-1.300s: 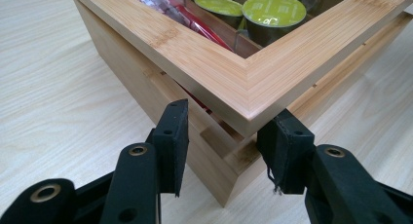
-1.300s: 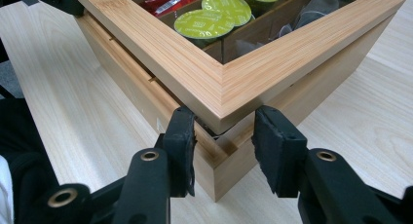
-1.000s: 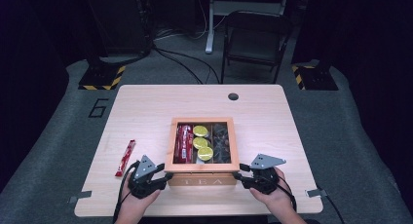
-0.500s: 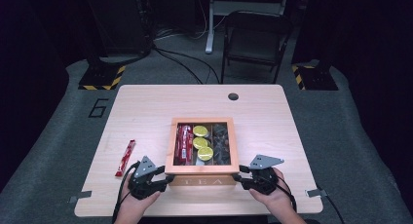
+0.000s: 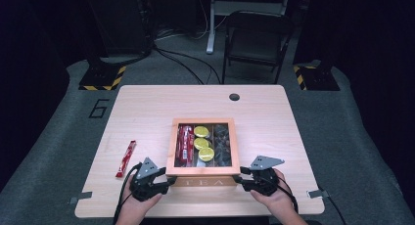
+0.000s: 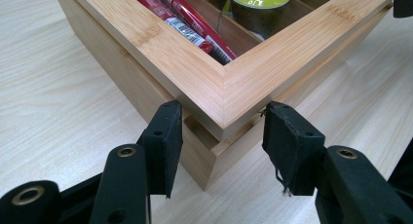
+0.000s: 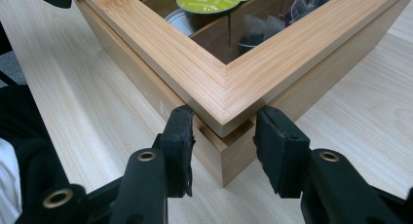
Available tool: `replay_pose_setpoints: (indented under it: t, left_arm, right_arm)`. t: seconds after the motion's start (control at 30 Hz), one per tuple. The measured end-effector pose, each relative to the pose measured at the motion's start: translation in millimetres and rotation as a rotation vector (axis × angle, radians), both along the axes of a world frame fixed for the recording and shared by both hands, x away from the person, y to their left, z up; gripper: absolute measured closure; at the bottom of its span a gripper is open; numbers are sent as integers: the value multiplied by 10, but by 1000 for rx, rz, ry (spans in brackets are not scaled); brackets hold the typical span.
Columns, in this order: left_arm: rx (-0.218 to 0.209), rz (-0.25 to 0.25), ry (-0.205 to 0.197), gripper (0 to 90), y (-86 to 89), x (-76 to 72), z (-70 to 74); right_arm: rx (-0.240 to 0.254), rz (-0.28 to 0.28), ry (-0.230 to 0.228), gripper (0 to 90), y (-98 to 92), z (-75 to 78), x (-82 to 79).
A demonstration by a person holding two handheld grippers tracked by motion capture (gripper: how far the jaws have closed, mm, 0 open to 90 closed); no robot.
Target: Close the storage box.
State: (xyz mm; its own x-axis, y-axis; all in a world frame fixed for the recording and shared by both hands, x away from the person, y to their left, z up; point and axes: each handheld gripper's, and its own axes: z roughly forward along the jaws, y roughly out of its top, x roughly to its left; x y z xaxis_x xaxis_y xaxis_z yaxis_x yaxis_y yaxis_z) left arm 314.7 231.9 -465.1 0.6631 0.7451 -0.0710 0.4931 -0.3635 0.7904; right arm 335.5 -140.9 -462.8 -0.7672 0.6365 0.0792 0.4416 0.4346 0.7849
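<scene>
Tea box (image 5: 203,173), red sachet (image 5: 126,159) well left.

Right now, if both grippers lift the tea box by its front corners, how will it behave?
The tea box looks like rigid bamboo, so it probably won't flex. Its framed lid sits as a separate layer over the base; a hold on it alone might open it. The left gripper and right gripper straddle angled corners, so pads may slip.
</scene>
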Motion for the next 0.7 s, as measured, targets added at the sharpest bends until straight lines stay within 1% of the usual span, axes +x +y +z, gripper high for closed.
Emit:
replay_pose_setpoints:
  t: [0.17,0.2,0.23,0.27,0.3,0.33,0.37,0.4,0.43,0.5,0.53,0.57,0.63,0.67,0.7]
  left_arm:
    - [-3,4,10,486,0,2,-5]
    - [-2,5,6,472,-1,7,-8]
    - [-12,16,-1,429,-8,7,-15]
    - [-16,14,-1,387,-8,7,-14]
    - [-16,7,8,374,-18,8,-18]
    - [-1,0,8,366,-20,13,-22]
    - [-3,5,11,362,-29,12,-33]
    - [6,2,11,362,-29,16,-38]
    - [7,2,11,362,-29,18,-40]
    - [-1,10,11,359,-29,21,-44]
    - [-2,2,19,357,-18,23,-34]
    - [-8,8,13,356,-13,24,-31]
    - [-18,11,14,351,-4,26,-19]
    - [-22,11,13,351,8,30,-5]
    - [-30,17,9,351,12,30,4]
  right_arm:
    - [0,-3,6,568,-1,-4,-1]
    - [-1,-3,6,563,0,-5,-1]
    - [-9,4,11,533,-2,-6,1]
    - [-15,4,16,519,4,-16,10]
    - [-20,4,24,495,10,-32,21]
    - [-11,-6,30,480,10,-42,22]
    - [1,-9,31,467,4,-26,19]
    - [9,-5,20,459,-5,-16,22]
    - [22,-2,19,447,-5,-4,24]
    - [12,2,13,435,-2,-5,28]
    - [5,5,6,431,1,-12,24]
    - [5,4,9,428,10,-13,22]
    - [5,-1,16,422,15,-7,17]
    - [6,-4,8,421,14,-5,19]
    - [7,5,5,418,8,1,25]
